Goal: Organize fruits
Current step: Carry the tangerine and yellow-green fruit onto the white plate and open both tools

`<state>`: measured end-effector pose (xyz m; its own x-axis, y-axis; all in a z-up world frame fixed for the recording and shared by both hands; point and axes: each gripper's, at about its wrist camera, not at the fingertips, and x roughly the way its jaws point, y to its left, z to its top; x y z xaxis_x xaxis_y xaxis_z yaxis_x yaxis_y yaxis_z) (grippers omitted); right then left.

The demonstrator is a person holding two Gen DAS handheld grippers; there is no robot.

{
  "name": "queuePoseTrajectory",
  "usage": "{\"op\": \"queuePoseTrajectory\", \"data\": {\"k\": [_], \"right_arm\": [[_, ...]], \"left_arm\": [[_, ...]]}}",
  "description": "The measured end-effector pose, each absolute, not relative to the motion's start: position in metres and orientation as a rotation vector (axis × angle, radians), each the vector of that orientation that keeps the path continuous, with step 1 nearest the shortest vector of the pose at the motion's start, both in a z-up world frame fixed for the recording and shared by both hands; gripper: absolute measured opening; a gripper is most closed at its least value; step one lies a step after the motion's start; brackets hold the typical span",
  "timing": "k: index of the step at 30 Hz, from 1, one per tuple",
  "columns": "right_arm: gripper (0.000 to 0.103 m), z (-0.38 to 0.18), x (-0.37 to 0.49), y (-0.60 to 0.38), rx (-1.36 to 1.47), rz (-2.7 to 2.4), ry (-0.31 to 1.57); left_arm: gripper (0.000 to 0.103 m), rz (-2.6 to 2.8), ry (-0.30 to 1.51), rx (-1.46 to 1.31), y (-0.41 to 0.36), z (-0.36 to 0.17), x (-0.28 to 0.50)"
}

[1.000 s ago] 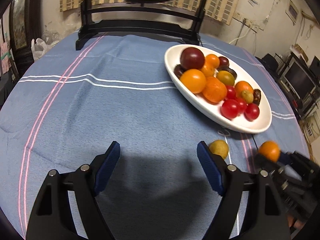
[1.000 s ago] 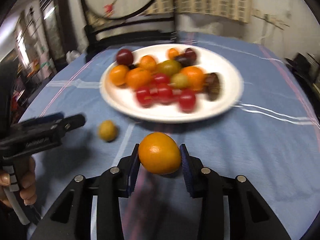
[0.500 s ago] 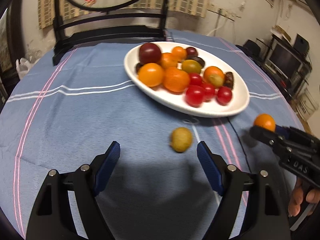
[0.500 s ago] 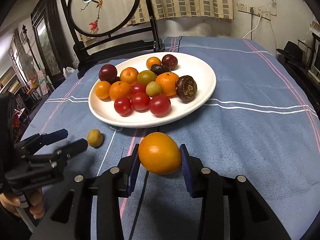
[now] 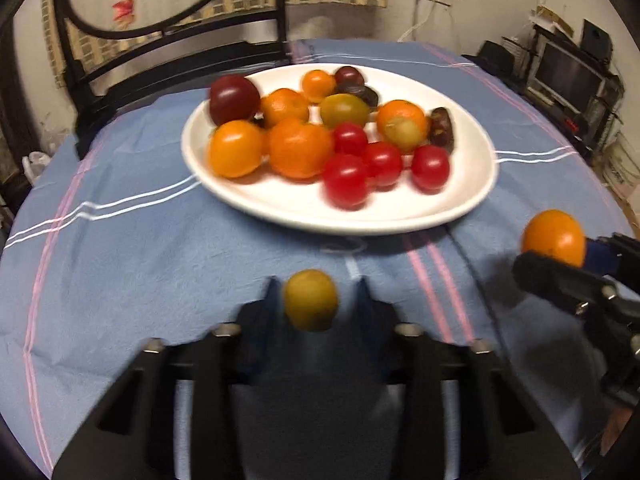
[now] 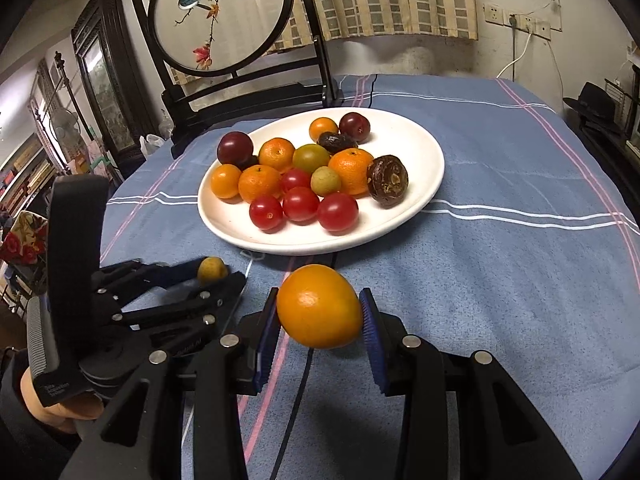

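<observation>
Two loose fruits, both now gripped. Left claw [image 5: 312,300] has just been closing and clenches the yellow-green fruit [image 5: 310,299] on the worktop [image 6: 520,280], just before the plate [image 6: 432,168]. Right claw [image 6: 320,316] grips the orange fruit [image 6: 319,306] above the cloth. Next, likely: lift and carry to the plate's bare near rim; piled fruit crowds the centre.

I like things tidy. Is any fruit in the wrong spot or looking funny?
Two fruits are off the white oval plate: a small yellow-green fruit between the left gripper jaws, and a smooth orange fruit clamped in the right gripper. Nothing looks spilled or squashed.
</observation>
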<state>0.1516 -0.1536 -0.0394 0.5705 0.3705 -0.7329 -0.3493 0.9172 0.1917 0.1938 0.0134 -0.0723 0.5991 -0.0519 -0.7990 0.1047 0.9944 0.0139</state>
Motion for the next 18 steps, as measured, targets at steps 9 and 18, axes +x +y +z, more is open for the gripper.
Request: {"op": "queuePoseTrajectory", "data": {"k": [9,18], "right_arm": [[0.04,-0.03,0.149,-0.162,0.071,0.425,0.817],[0.039,0.006,0.17,-0.147,-0.04,0.47,0.706]], "left_arm": [[0.025,-0.112,0.925,-0.015,0.022,-0.05,0.182],[0.025,-0.137,0.848,-0.033,0.018,-0.004,0.218]]}}
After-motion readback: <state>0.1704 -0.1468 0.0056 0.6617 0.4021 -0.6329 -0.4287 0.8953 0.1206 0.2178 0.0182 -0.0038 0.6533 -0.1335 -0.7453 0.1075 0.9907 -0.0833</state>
